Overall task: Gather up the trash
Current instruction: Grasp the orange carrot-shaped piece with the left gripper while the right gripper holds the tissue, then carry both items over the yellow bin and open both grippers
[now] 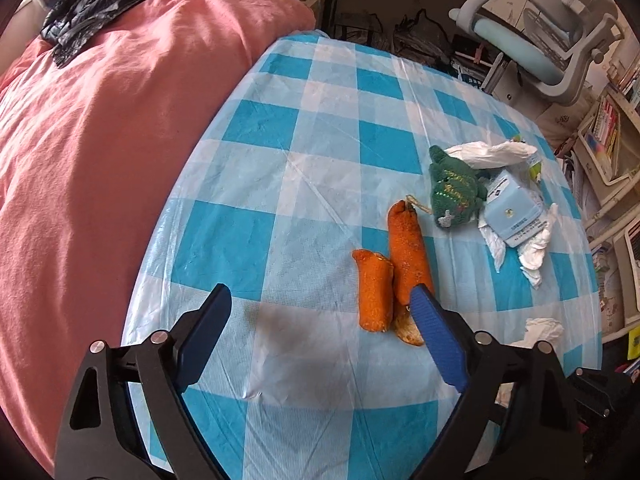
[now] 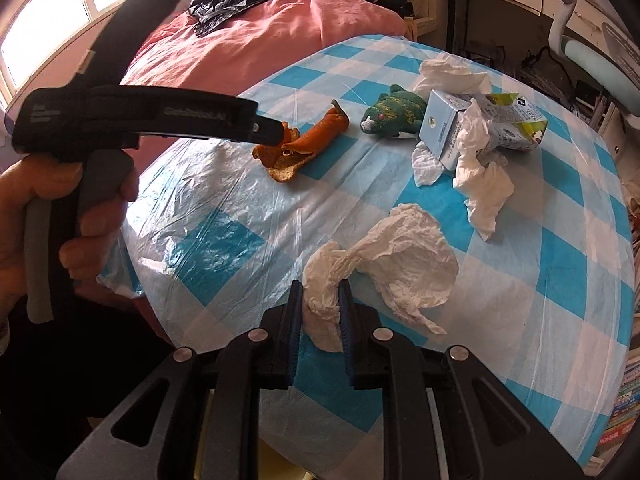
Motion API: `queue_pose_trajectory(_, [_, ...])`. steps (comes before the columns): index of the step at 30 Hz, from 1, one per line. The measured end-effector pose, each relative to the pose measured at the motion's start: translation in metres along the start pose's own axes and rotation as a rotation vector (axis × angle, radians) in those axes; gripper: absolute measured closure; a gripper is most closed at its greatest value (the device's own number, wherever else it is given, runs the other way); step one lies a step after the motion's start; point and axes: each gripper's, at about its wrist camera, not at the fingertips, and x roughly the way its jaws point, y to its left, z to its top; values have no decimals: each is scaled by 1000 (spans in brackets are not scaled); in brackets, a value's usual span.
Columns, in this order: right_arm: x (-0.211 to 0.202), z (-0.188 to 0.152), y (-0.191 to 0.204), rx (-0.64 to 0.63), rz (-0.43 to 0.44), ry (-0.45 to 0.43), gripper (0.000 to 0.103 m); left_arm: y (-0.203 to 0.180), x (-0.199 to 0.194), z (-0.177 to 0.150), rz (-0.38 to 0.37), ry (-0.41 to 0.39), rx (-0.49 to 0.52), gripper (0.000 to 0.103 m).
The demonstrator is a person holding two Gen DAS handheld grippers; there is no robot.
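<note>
Orange peel (image 1: 404, 256) lies in curled pieces on the blue-checked table cloth (image 1: 320, 120). My left gripper (image 1: 320, 296) is open above the cloth. Its right finger (image 1: 436, 332) covers the near end of the peel, and nothing is pressed between the pads. In the right wrist view the left gripper (image 2: 276, 132), held by a hand (image 2: 36, 208), points at the peel (image 2: 312, 140). My right gripper (image 2: 320, 292) is shut on a crumpled white tissue (image 2: 408, 260) that trails onto the cloth. A torn blue carton (image 2: 480, 124) and more tissues (image 2: 480, 176) lie farther back.
A green knitted toy (image 1: 456, 192) sits between the peel and the carton (image 1: 512, 208). Pink bedding (image 1: 100, 140) with a black plastic bag (image 1: 104, 4) on it borders the table's left side. An office chair (image 1: 560, 40) and bookshelves (image 1: 608, 136) stand beyond the right edge.
</note>
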Motion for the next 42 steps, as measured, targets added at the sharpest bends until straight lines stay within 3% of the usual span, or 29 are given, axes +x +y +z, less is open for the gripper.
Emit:
queue_pose_trajectory(4, [1,2,-1,-8,7,1,84,-9,7,0,36,2,63,29])
queue_pose_trajectory(6, [2,3,-2,-9,9,2,84,-11,6,1,23,-4,65,40])
queue_pose_trajectory(10, [2,2,-2,-8,14,2,84,-9,3,1,-8,-6,79,81])
queue_pose_trajectory(14, [-1,1,-1,-9,19,-7,84,-5,-4,-4,-46,-2,59,85])
queue_pose_trajectory(19, [-13,1,2,2,16,-46,84,8,-39,-15,-88,-69,10,86])
queue_pose_trajectory(27, [-43,1,7,41,19,-147,84,25,-81,-42,-114,-140,-9,86])
queue_pose_trajectory(33, [-62,-6,32,-11,67,-193,84,34,-106,-70,-129,-174,-8,86])
queue_pose_trajectory(42, [-67,-49,82,-89,156,-139,84,30,-127,-108,-123,-196,57,86])
